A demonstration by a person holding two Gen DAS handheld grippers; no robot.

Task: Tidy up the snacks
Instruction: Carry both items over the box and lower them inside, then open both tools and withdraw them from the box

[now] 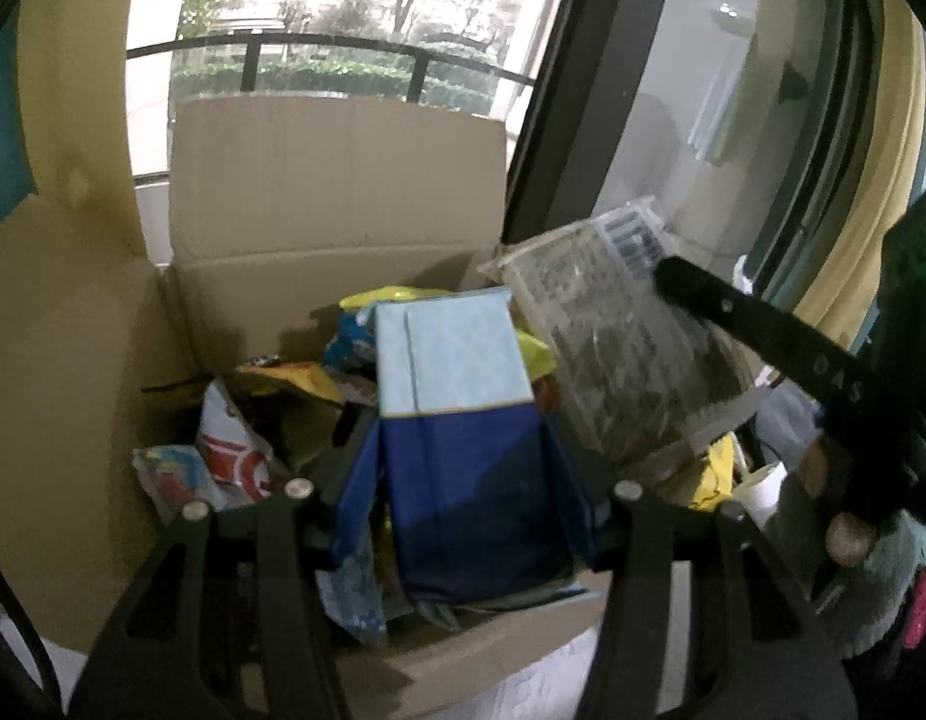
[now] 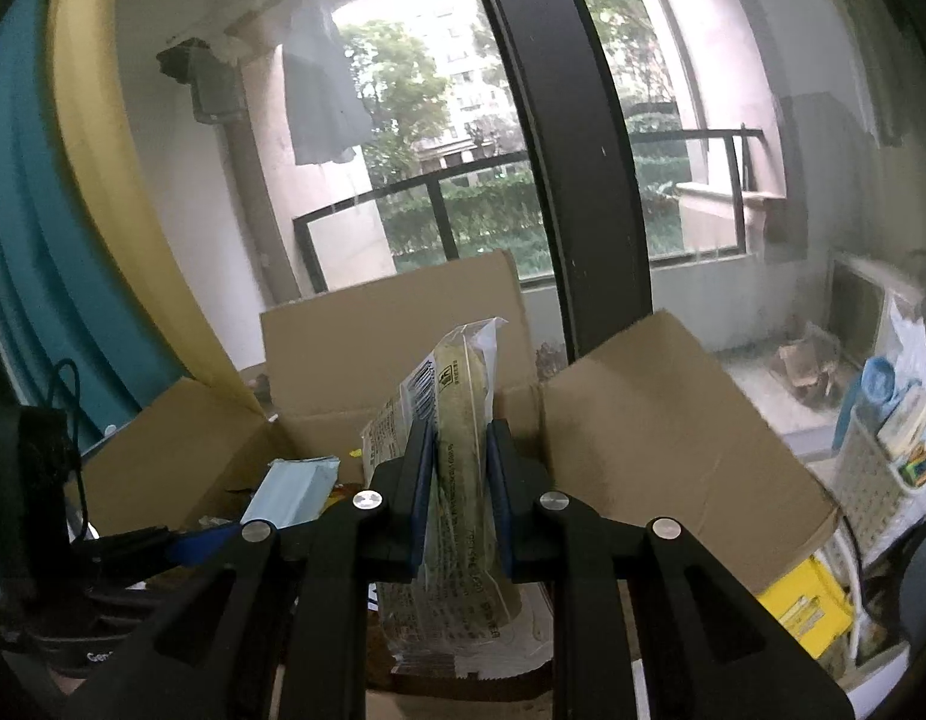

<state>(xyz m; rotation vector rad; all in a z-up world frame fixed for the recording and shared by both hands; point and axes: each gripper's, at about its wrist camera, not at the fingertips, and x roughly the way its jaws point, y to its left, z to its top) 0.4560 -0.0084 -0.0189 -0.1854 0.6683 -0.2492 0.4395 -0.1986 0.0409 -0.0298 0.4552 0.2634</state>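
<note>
A blue and pale-blue snack box (image 1: 457, 420) is clamped between the jaws of the left gripper (image 1: 463, 480), above an open cardboard box (image 1: 337, 204) full of colourful snack packets (image 1: 235, 450). Just to its right, the right gripper (image 2: 460, 480) pinches a clear snack packet (image 2: 457, 480) narrowly, upright over the same box. A window (image 2: 403, 120) stands behind.

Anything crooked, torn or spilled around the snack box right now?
Nothing spilled or torn. The cardboard box holds a loose jumble of packets. The left gripper holds the blue carton, the right gripper the clear packet, both above it.
</note>
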